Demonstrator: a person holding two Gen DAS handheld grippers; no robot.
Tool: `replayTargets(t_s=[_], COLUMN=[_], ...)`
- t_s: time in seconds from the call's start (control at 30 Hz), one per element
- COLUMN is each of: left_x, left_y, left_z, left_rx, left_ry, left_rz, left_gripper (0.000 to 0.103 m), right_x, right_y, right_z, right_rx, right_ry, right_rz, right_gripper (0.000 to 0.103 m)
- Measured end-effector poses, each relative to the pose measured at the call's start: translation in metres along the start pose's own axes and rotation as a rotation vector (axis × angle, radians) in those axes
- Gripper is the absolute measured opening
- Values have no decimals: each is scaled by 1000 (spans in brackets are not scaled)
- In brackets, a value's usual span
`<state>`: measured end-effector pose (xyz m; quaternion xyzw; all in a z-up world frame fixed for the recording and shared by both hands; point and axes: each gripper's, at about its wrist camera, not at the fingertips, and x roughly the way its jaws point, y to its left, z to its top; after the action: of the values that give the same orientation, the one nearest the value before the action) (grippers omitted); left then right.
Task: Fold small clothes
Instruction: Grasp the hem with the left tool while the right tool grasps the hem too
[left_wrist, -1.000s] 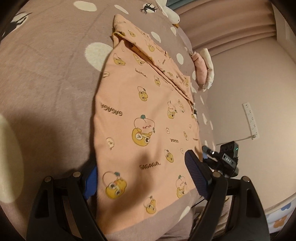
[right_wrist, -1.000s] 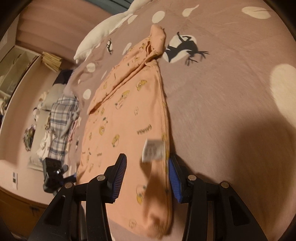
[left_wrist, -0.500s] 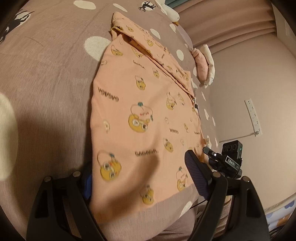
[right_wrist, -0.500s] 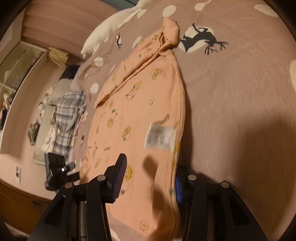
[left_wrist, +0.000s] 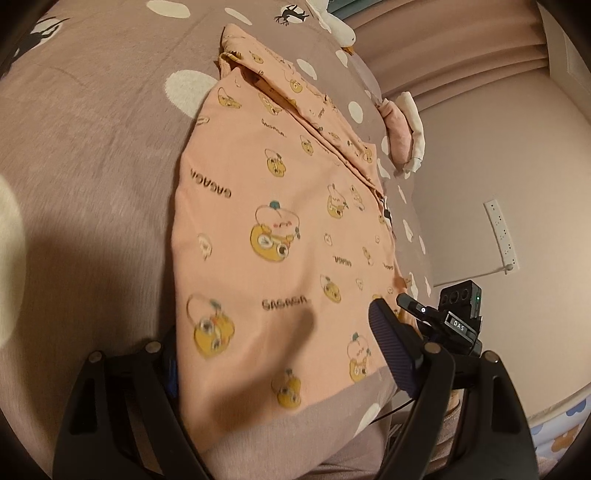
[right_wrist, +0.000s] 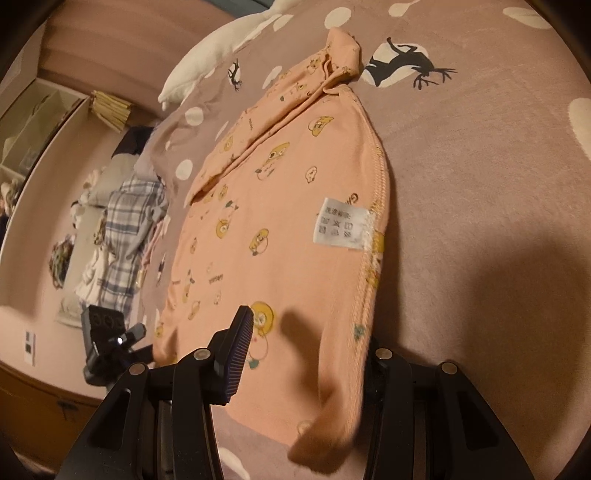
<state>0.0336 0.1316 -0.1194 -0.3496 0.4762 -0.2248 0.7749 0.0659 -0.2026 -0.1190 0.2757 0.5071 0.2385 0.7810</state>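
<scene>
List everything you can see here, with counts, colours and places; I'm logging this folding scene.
Shirt: one, peach with yellow cartoon prints, flat on the bed.
Care label: one, white, at the shirt's right seam.
Bedspread: one, mauve with white dots, under the shirt.
Pillow: one, white, far end of the bed.
Plaid cloth: one, blue-grey, beside the bed.
Power strip: one, white, on the wall.
Left gripper: black, open over the shirt's hem.
Right gripper: black, open over the hem.

matt cotton top (left_wrist: 280, 236) (soft), fuzzy bedspread (left_wrist: 92, 155).
</scene>
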Motion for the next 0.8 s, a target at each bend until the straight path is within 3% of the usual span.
replayTargets(t_s=[0.2, 0.27, 0.33, 0.37, 0.43, 0.47, 0.63, 0.8], left_x=[5, 3, 2, 2, 2, 1, -2, -7], left_y=[0, 1, 8, 13, 26, 30, 30, 14], left_z=[8, 6, 5, 5, 6, 6, 7, 5], left_rx=[-19, -22, -46, -69, -128, -149, -156, -99], left_ry=[-15, -24, -24, -21, -16, -16, -15, -34], left_rz=[-11, 5, 13, 9, 1, -4, -37, -173], left_gripper=[80, 68, 42, 35, 11, 7, 3, 3], right_x=[10, 9, 7, 6, 6, 6, 3, -2], right_y=[6, 7, 5, 5, 3, 1, -2, 6], right_z=[5, 4, 3, 2, 1, 1, 0, 0], right_rx=[-17, -25, -28, -28, -27, -21, -20, -42], right_ry=[-11, -16, -23, -26, -29, -32, -44, -62], right_rz=[-6, -11, -3, -4, -17, -16, -10, 51], right_gripper=[45, 45, 44, 41, 34, 31, 17, 9])
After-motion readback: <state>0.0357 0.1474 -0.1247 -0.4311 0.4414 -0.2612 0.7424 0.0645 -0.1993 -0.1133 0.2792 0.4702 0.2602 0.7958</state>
